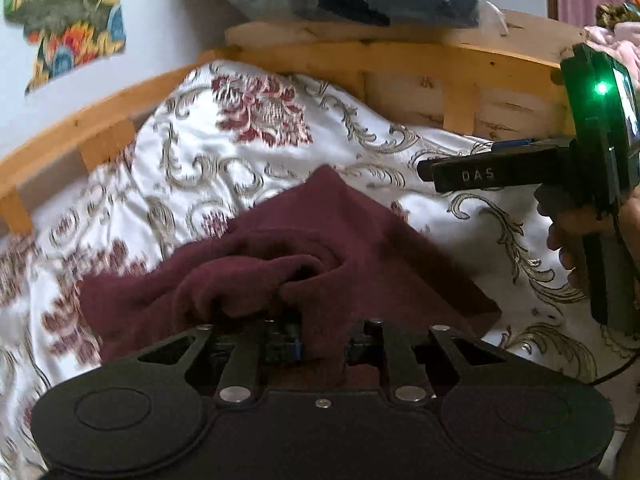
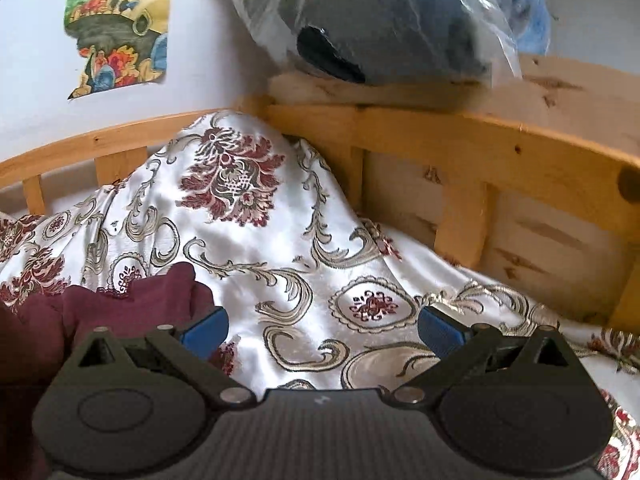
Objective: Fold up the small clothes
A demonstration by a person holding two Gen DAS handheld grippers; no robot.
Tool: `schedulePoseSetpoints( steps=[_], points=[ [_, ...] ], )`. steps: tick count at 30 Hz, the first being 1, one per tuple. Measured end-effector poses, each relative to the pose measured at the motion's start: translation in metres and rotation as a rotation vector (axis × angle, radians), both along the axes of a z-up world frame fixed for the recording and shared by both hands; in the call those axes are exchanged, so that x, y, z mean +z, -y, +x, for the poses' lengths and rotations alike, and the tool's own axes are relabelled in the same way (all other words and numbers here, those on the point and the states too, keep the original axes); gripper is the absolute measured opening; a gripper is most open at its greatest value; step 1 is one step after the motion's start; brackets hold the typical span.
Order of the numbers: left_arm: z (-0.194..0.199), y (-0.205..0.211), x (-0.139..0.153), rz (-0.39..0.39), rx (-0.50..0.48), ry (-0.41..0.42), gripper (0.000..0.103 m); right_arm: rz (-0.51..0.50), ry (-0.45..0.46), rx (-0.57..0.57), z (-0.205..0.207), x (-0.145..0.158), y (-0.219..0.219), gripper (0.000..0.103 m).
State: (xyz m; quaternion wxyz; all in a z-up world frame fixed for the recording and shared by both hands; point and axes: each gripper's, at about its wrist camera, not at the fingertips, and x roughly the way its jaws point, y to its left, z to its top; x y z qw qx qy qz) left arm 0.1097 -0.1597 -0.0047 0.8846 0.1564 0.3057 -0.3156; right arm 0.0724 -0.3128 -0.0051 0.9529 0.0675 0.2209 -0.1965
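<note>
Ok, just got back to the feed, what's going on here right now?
A person is folding a maroon garment on a bed with a floral bedspread, holding a gripper in each hand. The left gripper is shut on a bunched fold of the garment, which lies crumpled, not yet folded flat. The right gripper is open and holds nothing, with only bedspread between its blue pads; the garment sits just beside its left finger. A wooden bed frame runs behind.

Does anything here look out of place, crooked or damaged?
Yes. The picture on the wall has torn, uneven edges and hangs askew. The maroon garment lies bunched, not flat, with a fold of it pinched in the left tongs. The bedspread is humped up against the bed frame. Nothing spilled.
</note>
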Motion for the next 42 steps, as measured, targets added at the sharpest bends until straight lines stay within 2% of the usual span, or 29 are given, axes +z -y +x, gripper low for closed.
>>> schedulePoseSetpoints(
  steps=[4, 6, 8, 10, 16, 22, 25, 30, 33, 39, 42],
  points=[
    [0.006, -0.019, -0.006, -0.097, 0.056, -0.120, 0.030, 0.018, -0.006, 0.024, 0.003, -0.001, -0.004, 0.103],
    [0.003, -0.031, -0.007, -0.150, 0.075, -0.155, 0.034, 0.009, -0.017, 0.034, 0.005, -0.002, -0.009, 0.103],
    [0.002, -0.040, -0.009, -0.209, 0.079, -0.195, 0.047, -0.008, -0.034, 0.039, 0.008, -0.004, -0.013, 0.103],
    [0.002, -0.047, -0.011, -0.275, 0.074, -0.242, 0.065, -0.019, -0.046, 0.040, 0.009, -0.006, -0.016, 0.103],
    [-0.003, -0.070, -0.012, -0.437, 0.077, -0.324, 0.081, -0.017, -0.063, 0.037, 0.010, -0.009, -0.018, 0.103],
    [0.007, -0.109, -0.017, -0.645, 0.242, -0.444, 0.085, 0.035, -0.056, 0.073, 0.009, -0.010, -0.024, 0.103],
    [0.011, -0.122, -0.020, -0.734, 0.280, -0.491, 0.086, 0.038, -0.066, 0.118, 0.012, -0.011, -0.034, 0.103],
    [0.018, -0.132, -0.016, -0.787, 0.261, -0.523, 0.090, -0.031, -0.091, 0.161, 0.013, -0.013, -0.052, 0.103],
    [0.017, -0.144, -0.011, -0.805, 0.228, -0.532, 0.096, -0.033, -0.102, 0.176, 0.014, -0.014, -0.057, 0.103],
    [0.018, -0.176, -0.018, -0.917, 0.357, -0.517, 0.101, -0.047, -0.095, 0.231, 0.009, -0.010, -0.073, 0.103],
    [0.026, -0.187, -0.028, -0.925, 0.433, -0.527, 0.102, -0.026, -0.012, 0.299, -0.004, -0.001, -0.086, 0.103]
  ],
)
